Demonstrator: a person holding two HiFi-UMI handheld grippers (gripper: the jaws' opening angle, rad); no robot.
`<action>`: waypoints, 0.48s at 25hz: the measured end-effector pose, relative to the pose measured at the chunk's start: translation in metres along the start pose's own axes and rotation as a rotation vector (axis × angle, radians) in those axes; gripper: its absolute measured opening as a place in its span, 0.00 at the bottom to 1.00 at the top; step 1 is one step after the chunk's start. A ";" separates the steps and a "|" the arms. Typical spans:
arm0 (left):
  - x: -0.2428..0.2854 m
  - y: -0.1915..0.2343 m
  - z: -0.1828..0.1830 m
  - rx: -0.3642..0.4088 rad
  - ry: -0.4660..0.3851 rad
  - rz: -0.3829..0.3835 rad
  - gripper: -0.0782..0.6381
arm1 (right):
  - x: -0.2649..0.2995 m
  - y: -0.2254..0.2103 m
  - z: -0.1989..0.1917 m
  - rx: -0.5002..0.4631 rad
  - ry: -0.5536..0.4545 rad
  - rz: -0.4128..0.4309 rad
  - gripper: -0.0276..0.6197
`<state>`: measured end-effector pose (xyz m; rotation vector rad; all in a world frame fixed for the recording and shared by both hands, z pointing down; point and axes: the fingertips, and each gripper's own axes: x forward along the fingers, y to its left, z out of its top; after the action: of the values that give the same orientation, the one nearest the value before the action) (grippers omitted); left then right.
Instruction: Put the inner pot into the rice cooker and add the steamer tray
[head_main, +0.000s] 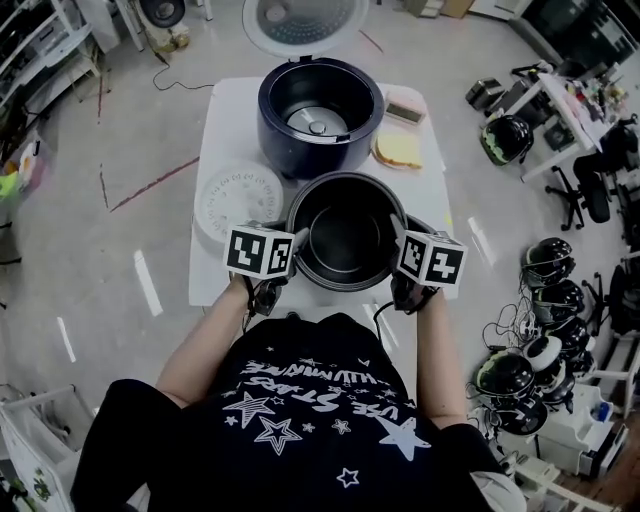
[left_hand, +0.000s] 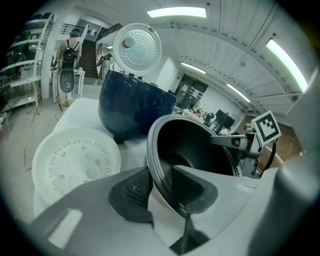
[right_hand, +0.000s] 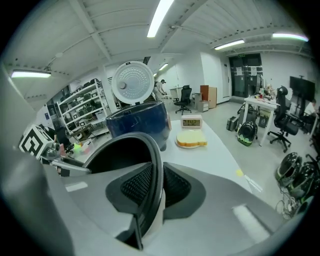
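The inner pot (head_main: 345, 235) is at the centre of the head view, just below the rice cooker (head_main: 320, 110), mouth up and empty, held on opposite sides of its rim. The left gripper (head_main: 292, 243) has its jaws clamped on the rim's left edge, one pad inside the wall and one outside. The right gripper (head_main: 402, 243) pinches the right edge in the same way, and each gripper view shows this plainly. I cannot tell whether the pot's base rests on the table (head_main: 225, 120) or hangs just clear of it, since the pot hides its own underside.

The hold looks like the main risk. Two narrow pinches on a thin, smooth lip leave the pot free to swing about the line between them, so an uneven lift could tip it or let one side slip out. The cooker's cavity, upper centre of the frame, is open with its lid (head_main: 300, 20) standing behind it, but the pot must clear the near wall. Carried too low, it would knock that wall and jar a grip loose. The steamer tray (head_main: 238, 205), left of the pot and just beside the left gripper, could be nudged towards the table edge by a wide sweep. The slice of bread (head_main: 397, 152) right of the cooker is a lesser hazard.
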<state>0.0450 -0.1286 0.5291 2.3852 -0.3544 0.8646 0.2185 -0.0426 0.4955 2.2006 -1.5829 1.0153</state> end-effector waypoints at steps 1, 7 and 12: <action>-0.003 0.000 0.000 0.002 -0.006 0.003 0.29 | -0.002 0.002 0.001 0.002 0.002 0.004 0.17; -0.032 -0.005 0.014 0.006 -0.061 0.030 0.25 | -0.024 0.022 0.022 -0.053 -0.042 0.052 0.17; -0.064 -0.014 0.034 -0.002 -0.126 0.037 0.25 | -0.046 0.041 0.052 -0.074 -0.093 0.115 0.18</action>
<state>0.0201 -0.1342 0.4601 2.4447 -0.4501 0.7322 0.1941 -0.0542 0.4194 2.1585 -1.7757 0.8802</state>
